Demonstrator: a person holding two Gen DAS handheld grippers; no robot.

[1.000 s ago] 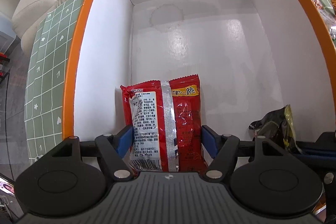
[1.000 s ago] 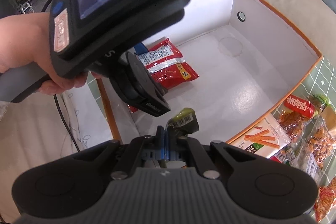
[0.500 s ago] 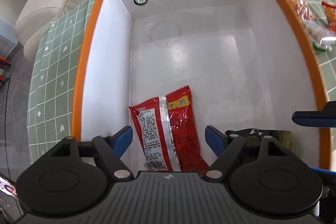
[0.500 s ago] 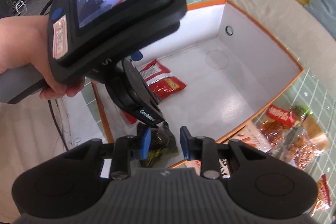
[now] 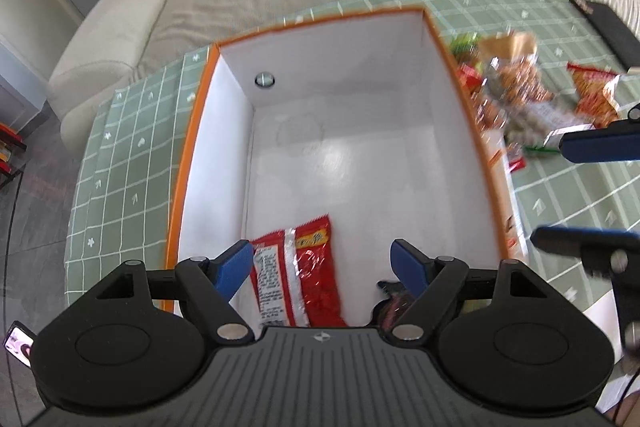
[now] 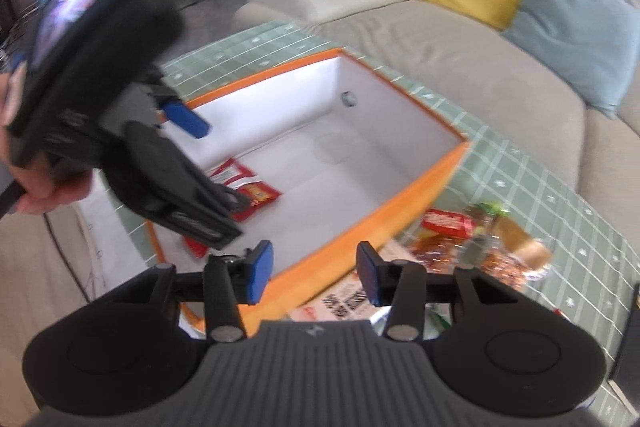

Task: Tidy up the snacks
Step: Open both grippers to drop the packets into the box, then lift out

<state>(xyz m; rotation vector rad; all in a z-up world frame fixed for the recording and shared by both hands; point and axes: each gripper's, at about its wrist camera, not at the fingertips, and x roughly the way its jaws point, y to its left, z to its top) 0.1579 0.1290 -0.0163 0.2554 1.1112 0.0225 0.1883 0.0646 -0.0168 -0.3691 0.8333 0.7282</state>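
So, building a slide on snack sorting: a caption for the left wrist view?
Open left tongs above the orange-rimmed box holding a red snack packet; loose snacks wait on the green cloth.

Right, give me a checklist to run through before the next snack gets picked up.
1. Left gripper empty: ok, fingers wide apart, above the red packet, not touching it.
2. Right gripper empty: ok, its jaws have just been opening, nothing between them.
3. Red packet inside the box: ok, lying flat on the floor near the left wall.
4. Dark packet inside the box: ok, only partly visible behind the left gripper.
5. Room left in the box: ok, most of the floor is bare.
6. Snacks left outside: ok, a pile sits on the green cloth beside the box.
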